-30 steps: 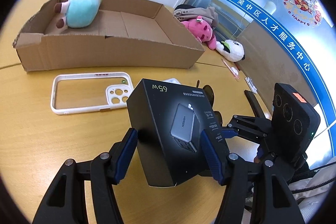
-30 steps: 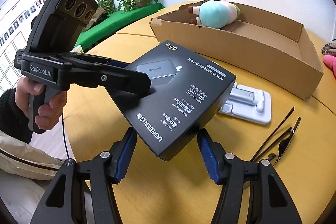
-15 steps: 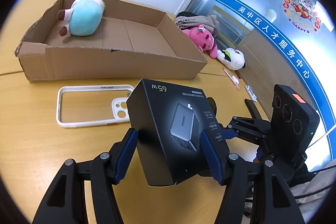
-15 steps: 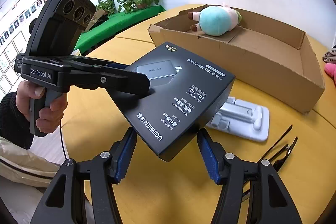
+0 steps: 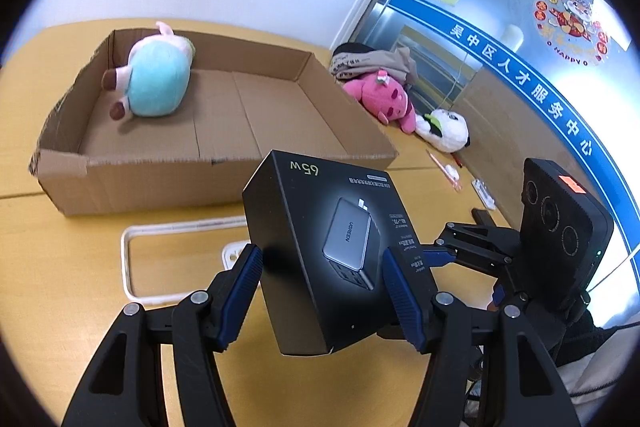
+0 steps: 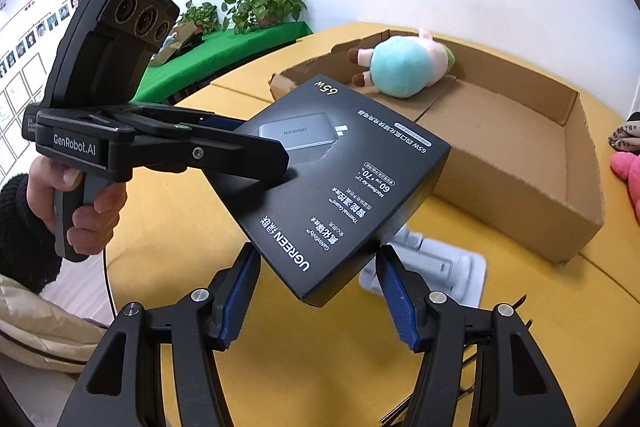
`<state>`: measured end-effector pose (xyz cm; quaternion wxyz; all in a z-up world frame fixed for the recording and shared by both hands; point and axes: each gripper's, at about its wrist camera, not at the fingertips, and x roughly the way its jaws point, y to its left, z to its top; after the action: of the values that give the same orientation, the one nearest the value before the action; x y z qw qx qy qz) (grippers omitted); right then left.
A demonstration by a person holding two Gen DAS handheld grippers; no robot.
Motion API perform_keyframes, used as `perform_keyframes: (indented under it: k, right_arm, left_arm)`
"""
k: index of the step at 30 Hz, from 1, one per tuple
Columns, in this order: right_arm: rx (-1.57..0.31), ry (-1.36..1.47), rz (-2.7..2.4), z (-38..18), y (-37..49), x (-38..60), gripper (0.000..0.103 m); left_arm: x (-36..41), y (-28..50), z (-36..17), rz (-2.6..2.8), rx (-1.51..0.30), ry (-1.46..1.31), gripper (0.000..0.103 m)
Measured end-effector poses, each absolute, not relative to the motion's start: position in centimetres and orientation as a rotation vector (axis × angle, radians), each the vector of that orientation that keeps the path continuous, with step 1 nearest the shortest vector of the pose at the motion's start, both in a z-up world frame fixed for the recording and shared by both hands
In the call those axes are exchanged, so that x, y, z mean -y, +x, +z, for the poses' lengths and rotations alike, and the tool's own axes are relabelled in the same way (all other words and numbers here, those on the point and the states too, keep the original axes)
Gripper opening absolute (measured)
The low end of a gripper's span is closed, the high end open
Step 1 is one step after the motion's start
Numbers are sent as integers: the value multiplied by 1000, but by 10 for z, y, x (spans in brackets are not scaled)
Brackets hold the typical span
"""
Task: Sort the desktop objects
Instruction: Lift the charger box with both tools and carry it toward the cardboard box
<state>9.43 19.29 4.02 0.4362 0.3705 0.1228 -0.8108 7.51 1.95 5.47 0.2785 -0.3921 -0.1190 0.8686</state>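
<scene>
A black charger box [image 5: 332, 251] is held in the air above the yellow table, gripped from two sides. My left gripper [image 5: 322, 291] is shut on it, blue pads on both its sides. My right gripper [image 6: 316, 291] is shut on its near corner [image 6: 340, 195]. The left gripper also shows in the right wrist view [image 6: 224, 151], the right gripper in the left wrist view [image 5: 448, 255]. A cardboard tray [image 5: 224, 171] lies beyond the box, with a teal plush toy [image 5: 156, 83] in its far corner.
A white phone case [image 5: 160, 247] lies on the table under the box. A white phone stand [image 6: 436, 263] and black glasses [image 6: 500, 331] lie by the tray. A pink plush [image 5: 384, 95], a panda plush [image 5: 444, 129] and folded cloth sit at the far table edge.
Both grippers have lifted the charger box higher and moved it toward the cardboard tray. The phone case and stand now lie further beneath it.
</scene>
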Motion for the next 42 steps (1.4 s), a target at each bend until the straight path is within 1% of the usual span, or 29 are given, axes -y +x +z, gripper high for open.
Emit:
perform_keyframes:
  k: [4,15,19,30,42]
  right_arm:
    - [-324,894,-2033,47,91,-191,65]
    - [-331,867,-2052,54,86,-191,65]
    - [-307,859,-2061,57,85,-195,65]
    - [-244,817,-2093,63,79,-197,65]
    - [-239,811,-2095,66,78,-202,65]
  left_arm:
    - [-17,70,59,2333,343,-1035,61]
    - [-22,63,72,2364,297,-995,61]
    - [-24,62,79,2375,262,-969,61]
    - [-22,53,87,2371,259,-956,61]
    - [-27,54,88,2375,266,-952,61]
